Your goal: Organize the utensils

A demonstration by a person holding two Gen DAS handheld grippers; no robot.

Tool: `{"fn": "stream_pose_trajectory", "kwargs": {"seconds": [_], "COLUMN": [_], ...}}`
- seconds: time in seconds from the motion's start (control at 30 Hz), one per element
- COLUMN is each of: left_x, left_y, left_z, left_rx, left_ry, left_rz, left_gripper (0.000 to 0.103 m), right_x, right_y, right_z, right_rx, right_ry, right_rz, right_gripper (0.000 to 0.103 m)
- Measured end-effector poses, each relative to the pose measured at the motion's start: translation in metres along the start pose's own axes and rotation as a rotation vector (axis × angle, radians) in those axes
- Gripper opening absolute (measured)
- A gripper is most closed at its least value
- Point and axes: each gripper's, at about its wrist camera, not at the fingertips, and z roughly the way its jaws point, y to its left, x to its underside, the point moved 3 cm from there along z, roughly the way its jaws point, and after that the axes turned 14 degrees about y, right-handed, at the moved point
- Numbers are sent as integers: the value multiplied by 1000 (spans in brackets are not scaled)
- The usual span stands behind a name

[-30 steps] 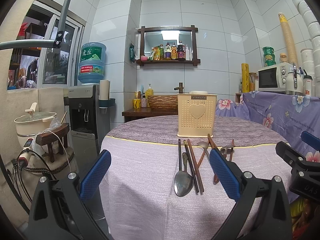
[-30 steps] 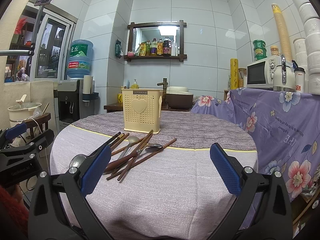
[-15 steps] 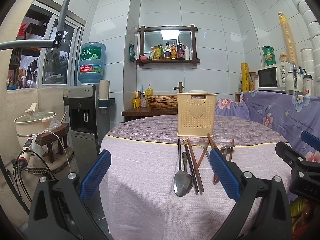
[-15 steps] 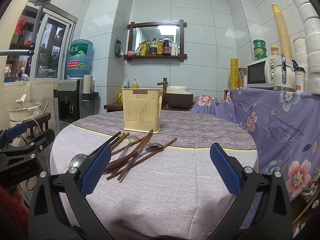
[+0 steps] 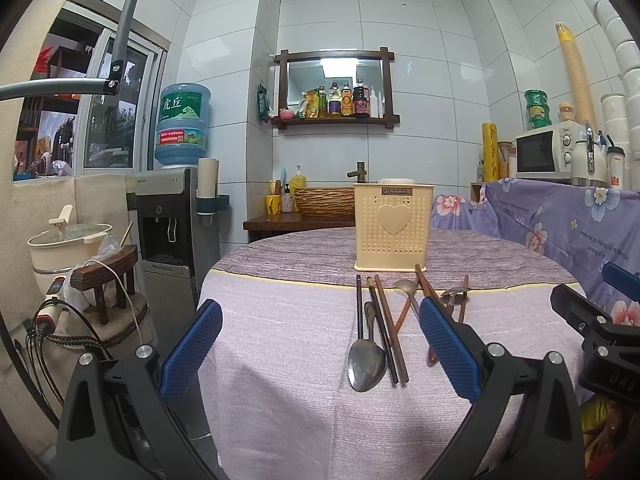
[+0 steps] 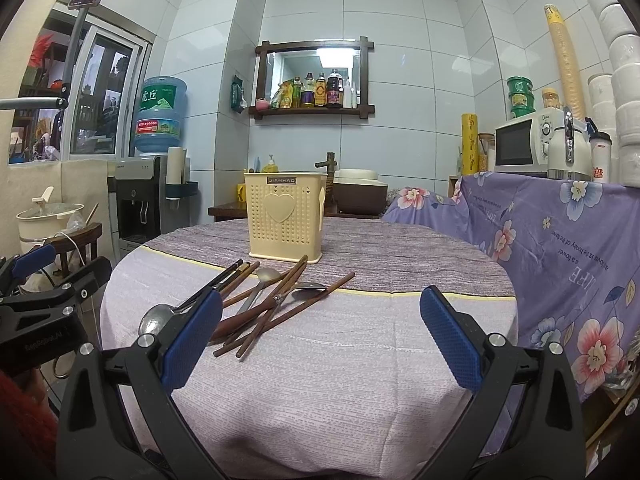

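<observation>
Both grippers are hanging wide open, holding nothing: left gripper [image 5: 320, 350] and right gripper [image 6: 320, 334] hovering at the near edge of the round table [image 6: 320, 392]. Spoons [image 5: 366, 358] and wooden chopsticks [image 6: 280, 306] are lying in a loose pile on the cloth, just in front of the cream utensil holder [image 6: 285, 218], which is standing upright behind them.

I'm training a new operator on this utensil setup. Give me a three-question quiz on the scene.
1. True or false: both the left claw and the right claw are open and empty.
2. The cream utensil holder stands: A) on its side B) upright behind the utensils C) on the floor
3. Fill in: the big spoon lies with its bowl toward the table's ____ edge.

Key: 1 true; 2 B; 3 near
</observation>
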Motion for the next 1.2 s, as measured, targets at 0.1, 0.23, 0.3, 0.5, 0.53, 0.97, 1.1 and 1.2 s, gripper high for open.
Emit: {"fn": "stream_pose_trajectory", "kwargs": {"seconds": [0.1,0.23,0.3,0.5,0.53,0.97,1.1,1.2], "left_x": [0,0,0,0,-1,-55,-61,-66], "left_y": [0,0,0,6,10,40,29,27], "left_z": [0,0,0,14,20,106,139,159], "left_rx": [1,0,0,30,30,171,167,206], "left_ry": [2,2,2,72,104,410,507,565], "left_rz": [0,0,0,-1,-15,33,96,84], "left_gripper": [98,98,98,98,98,92,86,79], "right_x": [0,0,0,-1,-3,-50,-57,-62], "right_y": [0,0,0,-5,-9,-53,-55,-54], "right_z": [0,0,0,15,23,114,143,152], "right_rx": [0,-1,-2,38,44,-25,-25,-13], "right_ry": [0,1,2,58,95,392,480,510], "right_rz": [-1,0,1,3,11,128,141,138], "right_gripper": [98,98,98,98,98,98,95,94]}}
